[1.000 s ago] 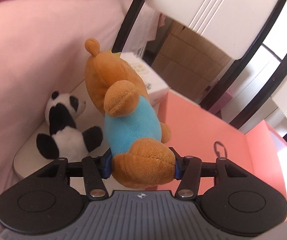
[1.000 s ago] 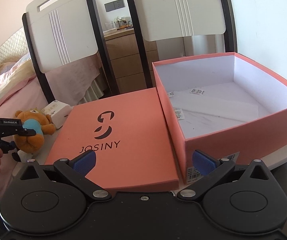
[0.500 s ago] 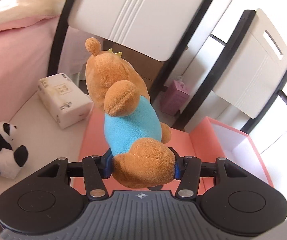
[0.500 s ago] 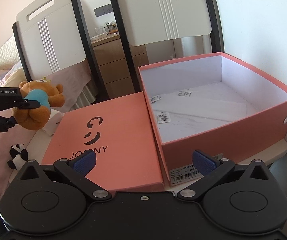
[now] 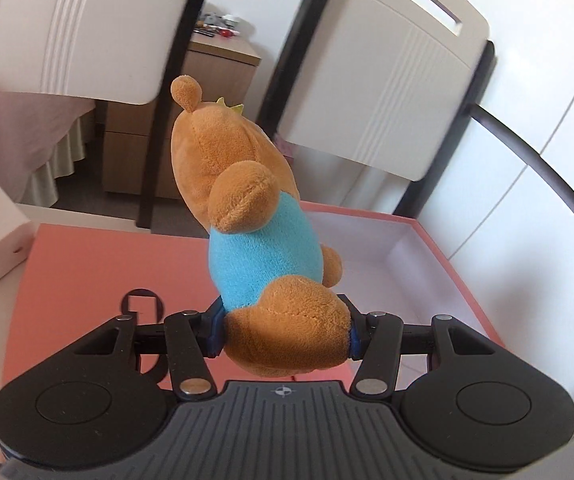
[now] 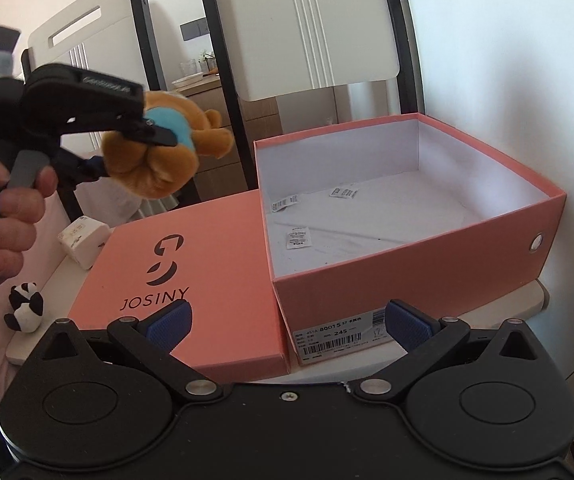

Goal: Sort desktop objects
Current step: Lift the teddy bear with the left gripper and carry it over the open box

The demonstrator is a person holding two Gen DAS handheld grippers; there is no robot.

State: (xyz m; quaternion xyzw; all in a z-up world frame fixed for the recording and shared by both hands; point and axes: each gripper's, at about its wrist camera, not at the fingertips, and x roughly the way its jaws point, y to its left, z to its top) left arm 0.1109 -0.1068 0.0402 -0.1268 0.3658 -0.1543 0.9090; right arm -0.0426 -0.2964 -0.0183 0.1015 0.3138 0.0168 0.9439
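Bear plush (image 5: 263, 240) clenched at its lower body in my left gripper (image 5: 283, 330), held in air above box lid (image 6: 191, 264). Open shoe box (image 6: 407, 256) lies right of it, just beyond lid edge. Bear's long axis points forward, away from fingers. My right gripper (image 6: 287, 320) spread wide, holding nothing, near front of box.

Home bedroom, pink bedding (image 5: 35, 140), wooden nightstand (image 5: 207, 80)

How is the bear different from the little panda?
The bear is brown with a blue shirt; the panda is black and white. The bear looks bigger. The bear hangs in the air, clamped in the left gripper; the panda sits on the table. Both are plush toys.
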